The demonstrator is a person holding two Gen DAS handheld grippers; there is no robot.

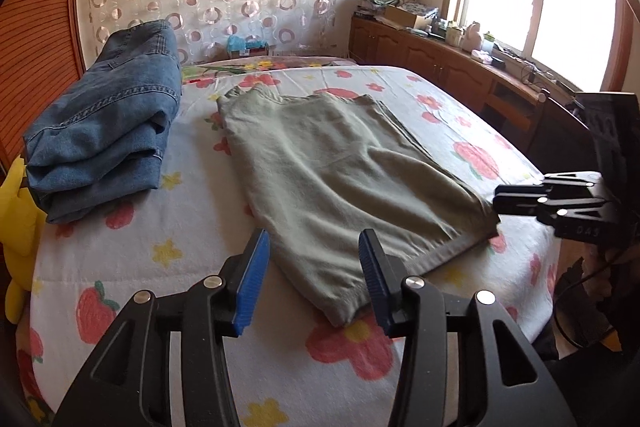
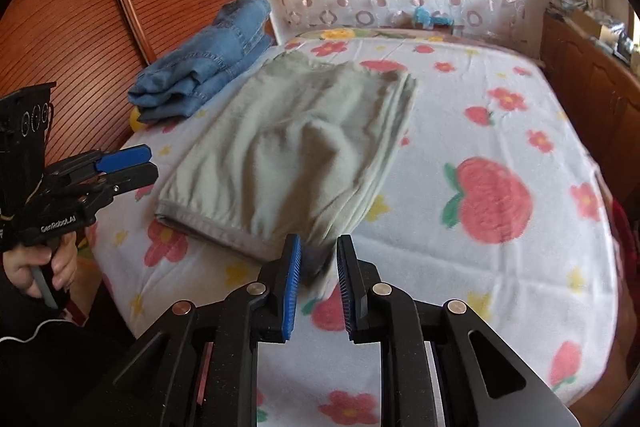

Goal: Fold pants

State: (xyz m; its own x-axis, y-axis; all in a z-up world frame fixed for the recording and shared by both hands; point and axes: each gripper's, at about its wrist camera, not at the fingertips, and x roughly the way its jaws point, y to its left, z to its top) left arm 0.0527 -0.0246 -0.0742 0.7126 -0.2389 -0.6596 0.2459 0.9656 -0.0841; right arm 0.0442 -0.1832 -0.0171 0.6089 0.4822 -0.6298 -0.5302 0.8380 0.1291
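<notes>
Sage-green pants (image 1: 332,163), blue jeans (image 1: 108,131), seemingly floral white bedspread (image 1: 460,115)

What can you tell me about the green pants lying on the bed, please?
The green pants are a pale sage, soft-looking fabric, folded into a flat, roughly rectangular stack with stacked layer edges along one long side and a stitched hem band along the near edge. The top is gently rumpled. They lie on the floral bedspread, apart from the folded jeans. The near corners sit between the parted jaws of the left gripper and right gripper; the pads do not appear to press on the cloth.
</notes>
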